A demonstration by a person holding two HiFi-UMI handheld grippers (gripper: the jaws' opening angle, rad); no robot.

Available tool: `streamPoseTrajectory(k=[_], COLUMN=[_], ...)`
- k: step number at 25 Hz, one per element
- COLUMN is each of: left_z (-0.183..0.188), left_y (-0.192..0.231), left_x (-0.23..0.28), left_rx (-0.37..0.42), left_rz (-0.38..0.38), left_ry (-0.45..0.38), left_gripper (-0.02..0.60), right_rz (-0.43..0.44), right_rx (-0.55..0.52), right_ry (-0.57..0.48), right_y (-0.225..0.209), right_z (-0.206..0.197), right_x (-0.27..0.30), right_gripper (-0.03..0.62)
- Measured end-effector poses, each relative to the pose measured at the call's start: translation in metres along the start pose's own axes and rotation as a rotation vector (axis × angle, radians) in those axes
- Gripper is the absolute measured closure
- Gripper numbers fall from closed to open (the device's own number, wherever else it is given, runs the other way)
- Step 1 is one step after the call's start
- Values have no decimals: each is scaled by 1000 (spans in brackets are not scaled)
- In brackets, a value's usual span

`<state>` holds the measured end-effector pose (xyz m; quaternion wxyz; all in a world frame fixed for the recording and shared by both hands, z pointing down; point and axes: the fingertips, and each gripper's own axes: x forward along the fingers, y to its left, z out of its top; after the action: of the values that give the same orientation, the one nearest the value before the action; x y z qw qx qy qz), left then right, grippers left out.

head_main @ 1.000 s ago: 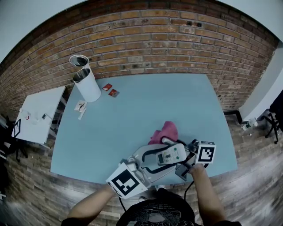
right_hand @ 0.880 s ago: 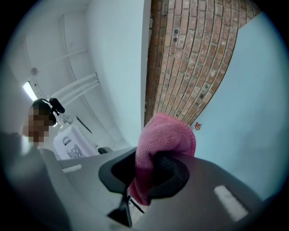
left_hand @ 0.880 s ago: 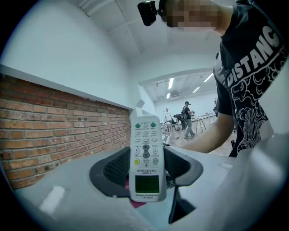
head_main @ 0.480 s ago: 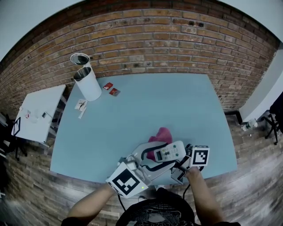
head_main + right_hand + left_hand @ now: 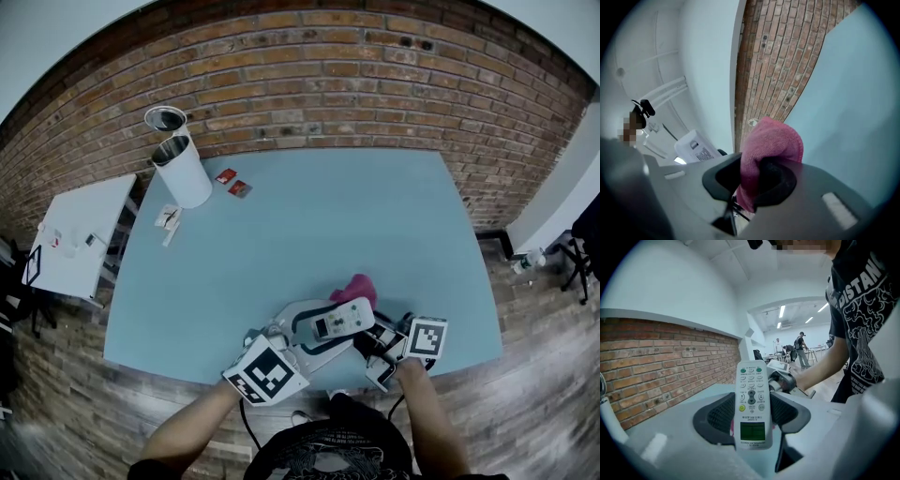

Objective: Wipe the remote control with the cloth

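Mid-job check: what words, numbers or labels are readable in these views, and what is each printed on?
"DISTAN", cut off at the picture's edge: on the person's black printed T-shirt.
Button labels and print under the green screen of the white remote control: too small to read.
Printed label on that remote's back, in the right gripper view: blurred, unreadable.
Small red packets on the light blue table: too small to read.

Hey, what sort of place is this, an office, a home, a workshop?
Probably a workshop or lab, not a home: a bare brick wall behind a plain blue table, and an open hall with ceiling strip lights where people stand about.
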<state>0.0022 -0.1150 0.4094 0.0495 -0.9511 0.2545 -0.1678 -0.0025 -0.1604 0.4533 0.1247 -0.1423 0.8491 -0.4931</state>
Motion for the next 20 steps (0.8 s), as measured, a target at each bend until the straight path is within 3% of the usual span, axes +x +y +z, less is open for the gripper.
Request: streamPoseTrajectory(k=[5,12,16,20], left_z=[-64,-141,-170,-193], left_y=[-5,-16,-20,-28], left_x=[15,28,29,29], left_rx=[-30,-21,17,55], left_rz=[-35,-100,-137,-206], left_ry=[173,406,536,657], left_gripper=[343,342,342,342], right_rz=[-173,-265,-278,-312], right_rx=[-23,-25,-20,-74], right_ry=[-56,-67,-19,100], right_y=[-40,-67,-73,-77], right_z=[11,17,7,-12], right_x=[-33,-58,-54,-44], right_gripper=[533,533,533,533])
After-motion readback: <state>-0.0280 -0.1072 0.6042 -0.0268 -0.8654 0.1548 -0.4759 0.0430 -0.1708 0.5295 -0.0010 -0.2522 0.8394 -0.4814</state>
